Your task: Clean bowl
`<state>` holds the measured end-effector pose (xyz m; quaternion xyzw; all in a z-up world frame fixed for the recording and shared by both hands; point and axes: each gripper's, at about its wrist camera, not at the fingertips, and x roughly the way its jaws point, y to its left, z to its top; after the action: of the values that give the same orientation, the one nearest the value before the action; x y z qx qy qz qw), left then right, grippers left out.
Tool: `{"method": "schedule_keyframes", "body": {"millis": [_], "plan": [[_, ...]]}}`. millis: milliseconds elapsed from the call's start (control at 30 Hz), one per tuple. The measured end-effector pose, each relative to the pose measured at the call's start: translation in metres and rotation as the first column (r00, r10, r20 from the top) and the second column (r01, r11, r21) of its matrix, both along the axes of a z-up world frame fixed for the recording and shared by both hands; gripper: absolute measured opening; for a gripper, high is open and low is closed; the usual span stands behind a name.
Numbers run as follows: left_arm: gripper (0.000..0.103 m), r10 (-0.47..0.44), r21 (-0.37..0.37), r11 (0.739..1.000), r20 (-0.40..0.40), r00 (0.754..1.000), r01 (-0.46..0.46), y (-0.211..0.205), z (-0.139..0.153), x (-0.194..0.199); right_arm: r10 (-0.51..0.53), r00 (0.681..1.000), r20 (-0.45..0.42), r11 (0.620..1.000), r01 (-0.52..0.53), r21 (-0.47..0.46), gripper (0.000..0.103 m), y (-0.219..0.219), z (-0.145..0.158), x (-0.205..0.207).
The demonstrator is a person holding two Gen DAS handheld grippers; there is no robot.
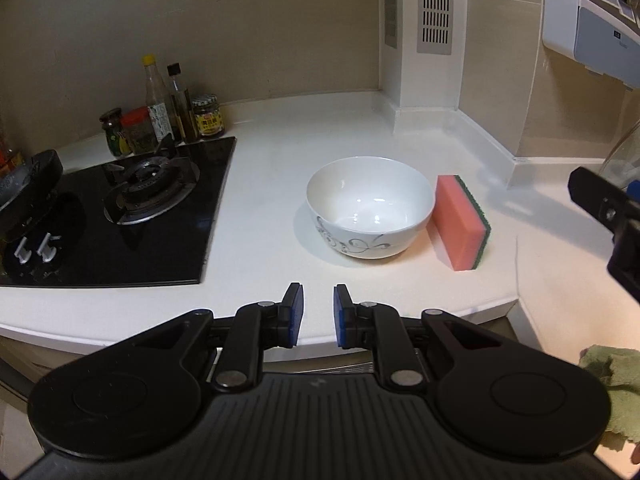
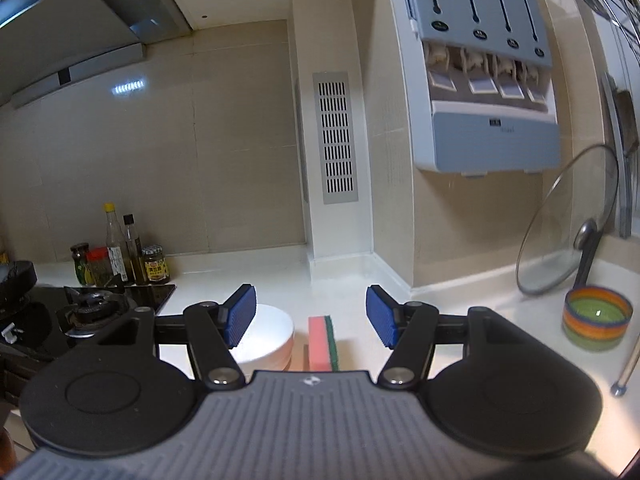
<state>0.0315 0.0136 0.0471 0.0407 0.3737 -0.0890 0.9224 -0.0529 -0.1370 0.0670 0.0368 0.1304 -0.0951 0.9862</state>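
Both grippers are empty: the left gripper (image 1: 318, 314) has its fingers a little apart, the right gripper (image 2: 311, 314) widely spread. Only the left view shows the whole white bowl (image 1: 370, 206) on the bench (image 1: 260, 184), the pink sponge (image 1: 460, 222) seemingly touching its right side. Only the right view shows a striped bowl (image 2: 598, 316) far right of the sponge.

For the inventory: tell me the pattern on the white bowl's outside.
Grey swirling vine scrolls on the bowl, clearest in the left wrist view.

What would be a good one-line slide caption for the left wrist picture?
Open left gripper faces a white bowl beside an upright pink sponge on the counter.
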Motion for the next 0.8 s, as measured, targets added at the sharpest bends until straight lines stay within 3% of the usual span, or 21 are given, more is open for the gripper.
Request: {"method": "schedule_keyframes", "body": {"millis": [167, 400, 567, 800], "plan": [[0.018, 0.014, -0.019, 1.0, -0.047, 0.999, -0.015, -0.003, -0.012, -0.003, 0.01, 0.997, -0.073, 0.999, -0.007, 0.037, 0.055, -0.007, -0.008, 0.001], [0.018, 0.027, 0.003, 1.0, -0.035, 0.999, -0.027, -0.006, -0.018, -0.012, 0.029, 0.986, -0.165, 0.998, -0.02, 0.057, 0.054, -0.007, -0.029, 0.003], [0.018, 0.031, -0.005, 1.0, -0.02, 0.999, -0.031, -0.005, -0.012, -0.012, 0.028, 0.991, -0.128, 0.998, -0.021, 0.054, 0.054, -0.008, -0.025, 0.005], [0.018, 0.013, 0.01, 1.0, -0.06, 0.998, -0.013, -0.014, -0.023, -0.007, 0.026, 0.987, -0.16, 0.998, -0.018, 0.056, 0.054, -0.01, -0.033, 0.007]]}}
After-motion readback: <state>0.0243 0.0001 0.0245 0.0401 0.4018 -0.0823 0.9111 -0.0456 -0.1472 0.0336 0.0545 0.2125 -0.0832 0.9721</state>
